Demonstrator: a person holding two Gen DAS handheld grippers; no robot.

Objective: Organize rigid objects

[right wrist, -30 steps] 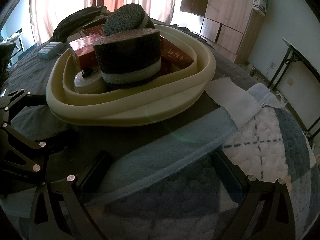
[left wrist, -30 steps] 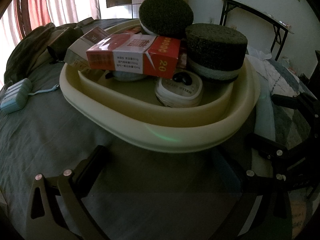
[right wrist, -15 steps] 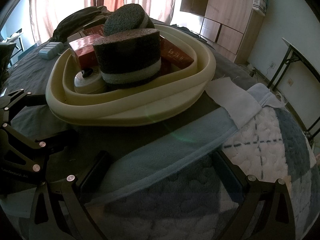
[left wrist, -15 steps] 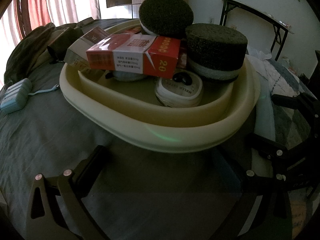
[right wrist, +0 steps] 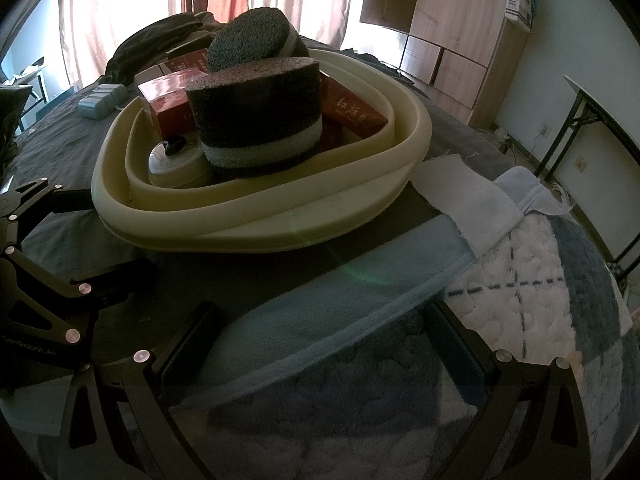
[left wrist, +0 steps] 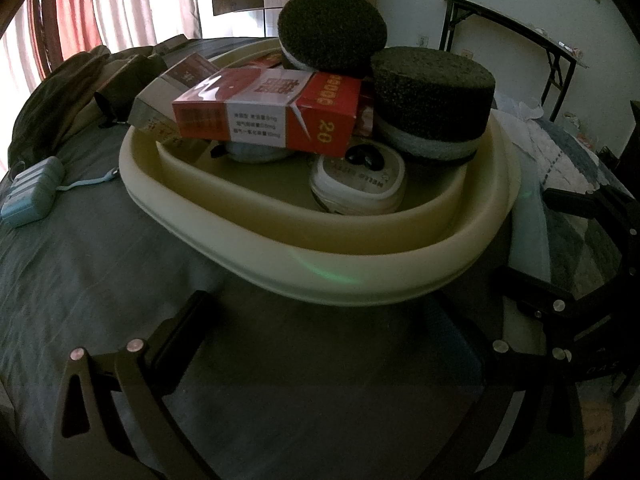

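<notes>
Nothing has moved since the earlier frames. Packs [left wrist: 272,112], sponges [left wrist: 432,96] and a white case [left wrist: 358,184] fill the basin [left wrist: 320,256] on the bed [left wrist: 80,280], straight ahead of both tools. Left tool [left wrist: 320,344] is nearer; right tool [right wrist: 316,344] sits rightward. Both spread wide, holding nothing.

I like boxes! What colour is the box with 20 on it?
The box is red and white; clearest in the left wrist view.

Curtains [right wrist: 132,8], wardrobe [right wrist: 452,20], folding table [left wrist: 516,20] bkgd.
</notes>
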